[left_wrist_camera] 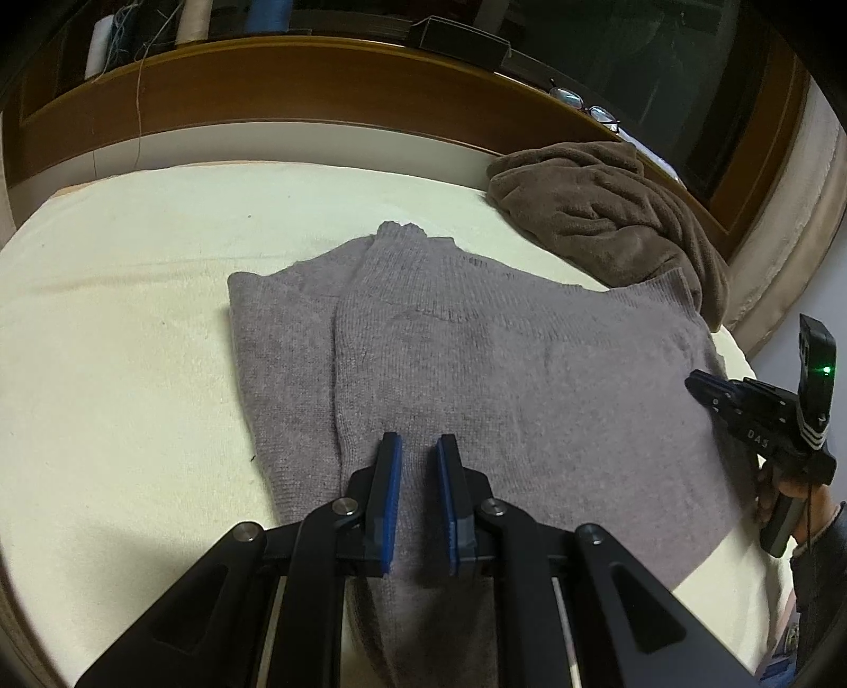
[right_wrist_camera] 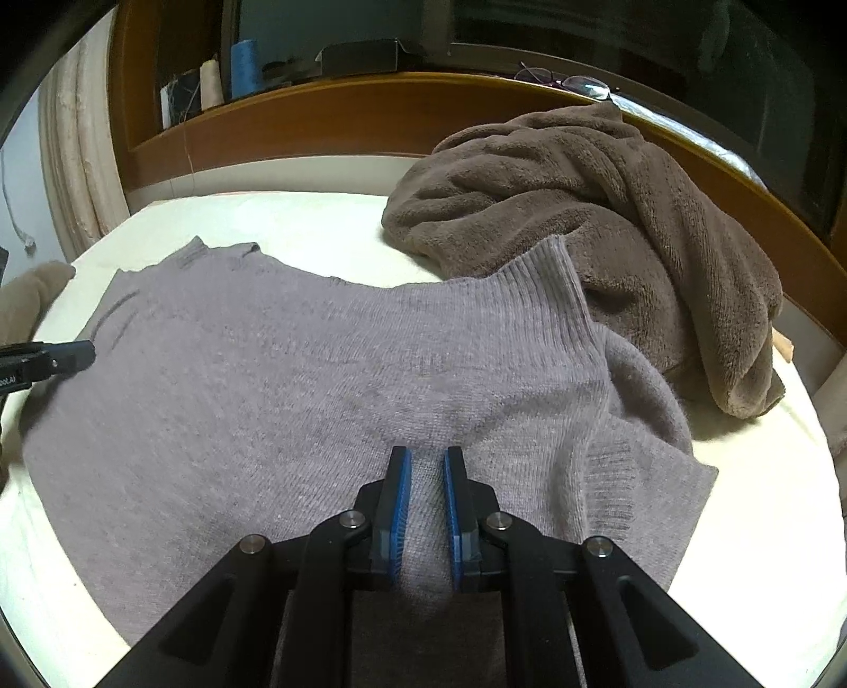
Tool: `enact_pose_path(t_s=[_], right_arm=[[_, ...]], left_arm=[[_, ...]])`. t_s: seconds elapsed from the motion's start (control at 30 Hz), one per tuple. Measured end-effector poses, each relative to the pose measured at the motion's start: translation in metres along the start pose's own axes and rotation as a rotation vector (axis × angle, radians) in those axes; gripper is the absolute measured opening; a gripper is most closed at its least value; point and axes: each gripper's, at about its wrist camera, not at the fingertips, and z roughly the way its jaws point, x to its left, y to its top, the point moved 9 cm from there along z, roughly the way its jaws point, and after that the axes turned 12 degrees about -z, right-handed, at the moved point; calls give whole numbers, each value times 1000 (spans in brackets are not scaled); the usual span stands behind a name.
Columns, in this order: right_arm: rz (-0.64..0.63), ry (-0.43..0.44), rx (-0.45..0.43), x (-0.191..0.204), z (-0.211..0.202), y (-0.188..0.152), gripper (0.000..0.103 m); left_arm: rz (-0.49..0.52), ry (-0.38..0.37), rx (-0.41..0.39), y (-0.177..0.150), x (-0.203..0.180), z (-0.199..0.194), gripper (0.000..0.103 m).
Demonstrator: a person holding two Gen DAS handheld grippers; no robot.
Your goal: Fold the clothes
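We're holding the grey knit sweater (left_wrist_camera: 476, 370) by its near edge with both grippers. It's lying across the cream bed cover (left_wrist_camera: 116, 317), neck end at the left, ribbed hem (right_wrist_camera: 561, 286) at the right.

Left gripper (left_wrist_camera: 418, 497): jaws narrow, a ridge of knit running up between the blue pads (left_wrist_camera: 390, 503). We're reading that as a pinch on the sweater. Right gripper (right_wrist_camera: 426, 508): same, jaws narrow, a raised fold of knit squeezed between the pads, so it's gripping the sweater too.

Why the grips sit where they do, as we judge it: the two pinches are spread along the same long edge, one toward the neck, one toward the hem, so the edge can be lifted evenly and carried over for a lengthwise fold. One sleeve (left_wrist_camera: 286, 344) is already lying folded across the body on the left side; the sleeve on the right side is bunching under the hem, beside the right gripper.

Risk: the ribbed hem corner is resting against the brown fleece garment (right_wrist_camera: 609, 211), which is piled on the far right of the bed, so it may drag.

Surface: soft cover, slightly wrinkled, so the knit isn't sliding freely. Room: a wooden headboard (left_wrist_camera: 317, 84) is curving behind, with thread cones (right_wrist_camera: 246, 69), a dark box (left_wrist_camera: 460, 42) and glasses (left_wrist_camera: 582, 106) on its shelf. A dark window is sitting behind that.
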Motion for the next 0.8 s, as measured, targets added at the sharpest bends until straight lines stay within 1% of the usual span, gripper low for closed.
enact_pose_path(t_s=[0.17, 0.3, 0.43, 0.63, 0.7, 0.8], right_arm=[[-24, -27, 4, 2, -1, 0, 13], [0, 4, -4, -1, -2, -1, 13], [34, 46, -15, -4, -2, -3, 14], [45, 69, -20, -4, -2, -3, 15], [44, 70, -19, -4, -2, -3, 15], [36, 63, -17, -3, -2, -3, 16]], left_arm=[[3, 5, -1, 1, 0, 1, 15], [-2, -1, 0, 1, 1, 1, 15], [7, 9, -3, 0, 1, 1, 15], [18, 27, -6, 0, 0, 1, 15], [27, 40, -9, 0, -1, 1, 15], [57, 82, -17, -2, -4, 0, 15]])
